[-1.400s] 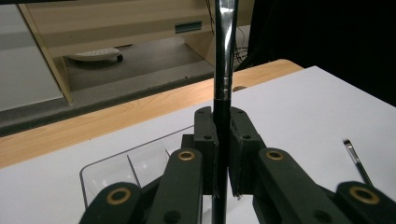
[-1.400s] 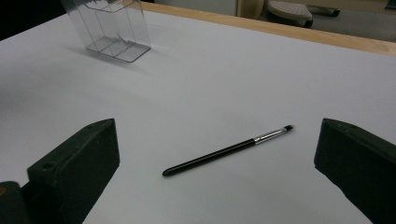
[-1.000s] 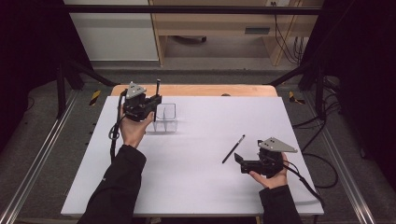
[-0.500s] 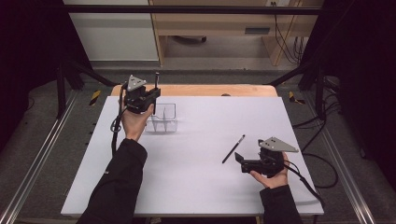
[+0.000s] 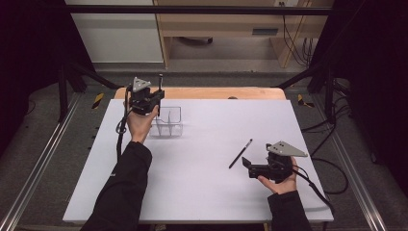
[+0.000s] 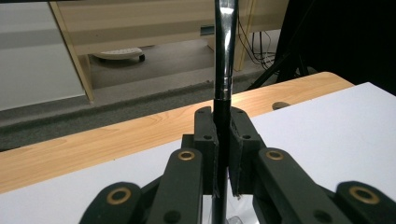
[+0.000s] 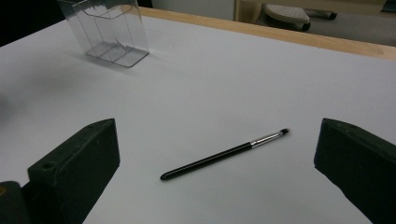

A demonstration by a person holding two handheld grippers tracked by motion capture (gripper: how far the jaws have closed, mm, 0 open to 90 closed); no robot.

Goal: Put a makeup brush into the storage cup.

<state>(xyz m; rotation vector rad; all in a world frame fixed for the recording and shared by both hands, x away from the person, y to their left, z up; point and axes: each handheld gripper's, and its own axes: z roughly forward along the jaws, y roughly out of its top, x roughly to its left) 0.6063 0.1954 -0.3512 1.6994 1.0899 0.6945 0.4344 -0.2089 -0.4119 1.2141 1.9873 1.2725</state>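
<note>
We've got the left gripper [image 5: 155, 98] clamped tight on a thin black brush [image 6: 223, 88], held upright just above the far-left edge of the clear organizer [image 5: 169, 121]. Right gripper [image 5: 248, 166] sits near the table's [image 5: 202, 192] right side, jaws spread wide and empty, second brush [image 7: 225, 155] lying flat just ahead of them.

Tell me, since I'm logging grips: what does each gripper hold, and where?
Left gripper clamps an upright brush by its black handle; right gripper holds nothing.
</note>
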